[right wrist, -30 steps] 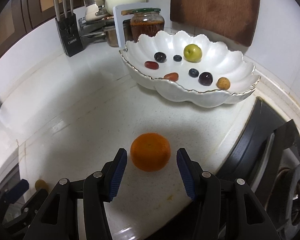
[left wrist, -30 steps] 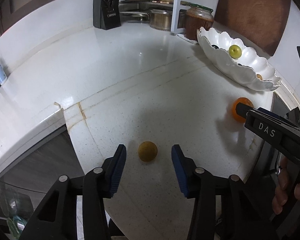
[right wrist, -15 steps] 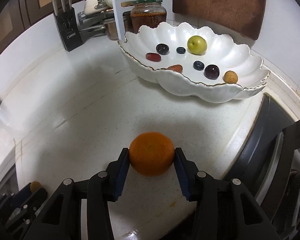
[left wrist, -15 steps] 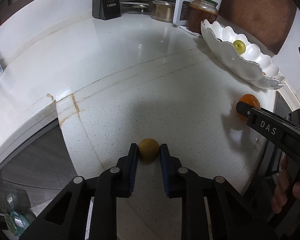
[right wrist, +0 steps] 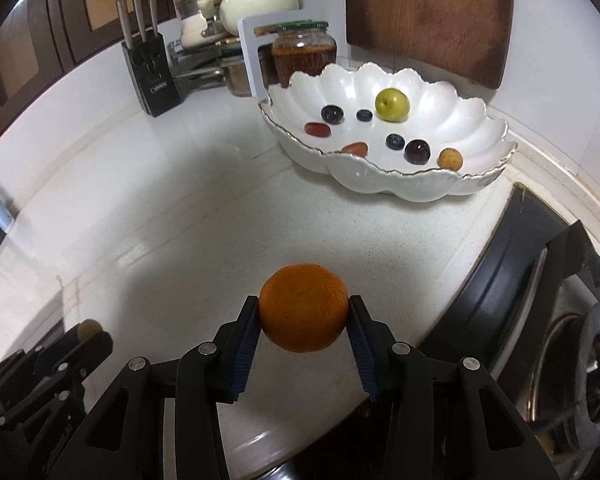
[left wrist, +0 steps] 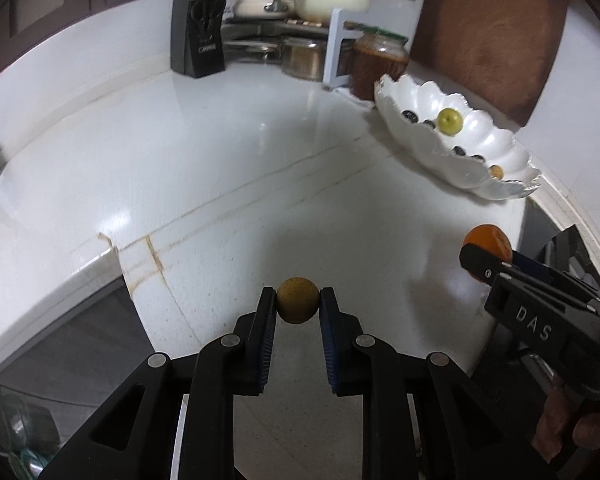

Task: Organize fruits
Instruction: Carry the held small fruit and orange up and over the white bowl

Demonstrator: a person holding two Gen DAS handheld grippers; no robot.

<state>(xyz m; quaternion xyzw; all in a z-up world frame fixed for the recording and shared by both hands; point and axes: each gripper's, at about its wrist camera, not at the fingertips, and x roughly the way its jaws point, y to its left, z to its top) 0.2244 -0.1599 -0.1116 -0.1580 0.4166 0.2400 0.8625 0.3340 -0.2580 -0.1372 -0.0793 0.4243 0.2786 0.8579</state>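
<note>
My left gripper (left wrist: pixel 298 305) is shut on a small brown round fruit (left wrist: pixel 297 299) and holds it above the white counter. My right gripper (right wrist: pixel 303 314) is shut on an orange (right wrist: pixel 303 307), also lifted off the counter. The orange also shows in the left wrist view (left wrist: pixel 488 242) and the brown fruit in the right wrist view (right wrist: pixel 89 329). A white scalloped bowl (right wrist: pixel 384 182) stands at the back right; it also shows in the left wrist view (left wrist: pixel 496 148). It holds a green fruit (right wrist: pixel 392 104), dark berries, red fruits and a small tan fruit.
A glass jar (right wrist: pixel 304 56), a knife block (right wrist: pixel 150 76), pots and a cream teapot (right wrist: pixel 258 4) stand along the back wall. A wooden board (right wrist: pixel 428 16) leans behind the bowl. A black stove (right wrist: pixel 540 300) lies to the right. The counter's edge drops off at the left (left wrist: pixel 112 256).
Both grippers closed on their fruits, the left on the brown fruit, the right on the orange, and have lifted them off the counter.
</note>
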